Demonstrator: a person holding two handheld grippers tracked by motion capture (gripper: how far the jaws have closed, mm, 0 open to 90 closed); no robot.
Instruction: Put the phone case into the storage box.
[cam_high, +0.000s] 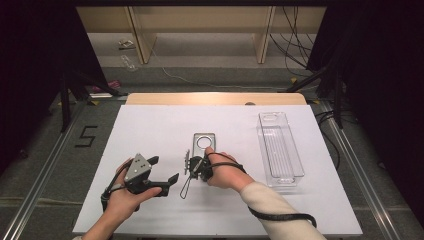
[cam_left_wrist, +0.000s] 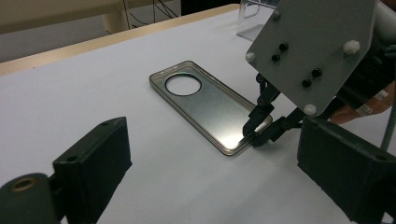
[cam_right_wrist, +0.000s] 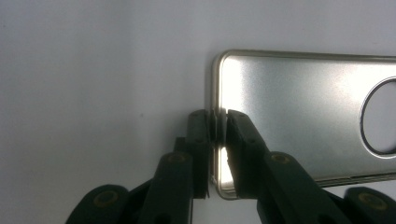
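Note:
A flat silver metal case (cam_high: 200, 152) with a round hole near its far end lies on the white sheet at mid-table. My right gripper (cam_high: 201, 160) points down at the case's near short end. In the right gripper view its jaws (cam_right_wrist: 219, 126) straddle the thin rim of the case (cam_right_wrist: 299, 102): the left pad is at the rim, and a narrow bright slit shows beside the right pad. My left gripper (cam_high: 164, 169) rests open to the left of the case, with nothing between its jaws. Its own view looks across the case (cam_left_wrist: 210, 112) at the right gripper (cam_left_wrist: 252, 135).
A clear plastic tray (cam_high: 280, 150) stands lengthwise at the right of the sheet, and its corner (cam_left_wrist: 254, 14) shows far off in the left gripper view. The table's wooden far edge (cam_high: 215, 98) runs behind. The right gripper's cable (cam_high: 280, 217) trails off over the right sleeve.

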